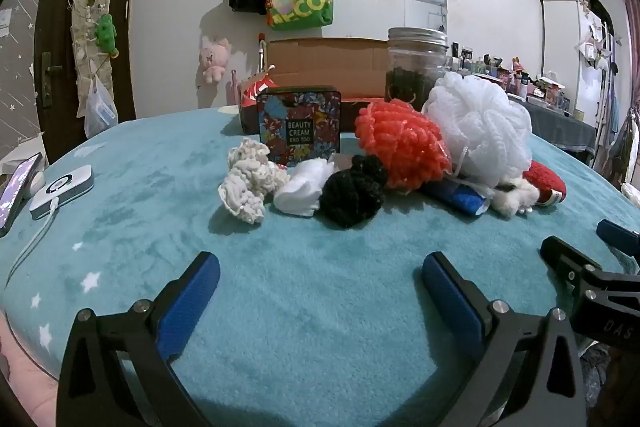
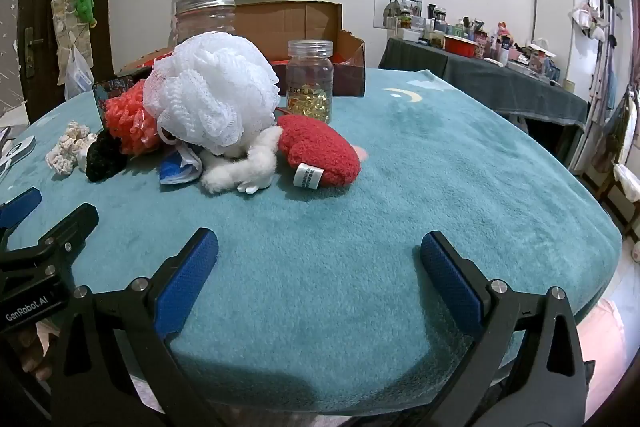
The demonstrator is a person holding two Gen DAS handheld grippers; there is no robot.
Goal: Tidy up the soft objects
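A heap of soft things lies mid-table on the teal cloth point(image 1: 320, 287): a cream yarn bundle point(image 1: 246, 183), a white cloth wad point(image 1: 304, 187), a black yarn ball point(image 1: 352, 193), an orange-red mesh pouf point(image 1: 404, 143), a big white bath pouf point(image 1: 480, 123) point(image 2: 212, 91), a red plush heart point(image 2: 320, 147) with white fluffy arms point(image 2: 240, 171), and a blue packet point(image 1: 460, 197). My left gripper point(image 1: 320, 267) stands open short of the heap, nothing between its fingers. My right gripper point(image 2: 320, 247) is open too, before the red plush; it shows at the left wrist view's right edge.
Behind the heap stand a floral "Beauty Cream" tin point(image 1: 300, 123), a large lidded glass jar point(image 1: 416, 67), a capsule bottle point(image 2: 310, 79) and an open cardboard box point(image 2: 304, 23). A phone point(image 1: 16, 187) and white charger point(image 1: 62, 189) lie at left. A cluttered dark table point(image 2: 500, 75) stands beyond.
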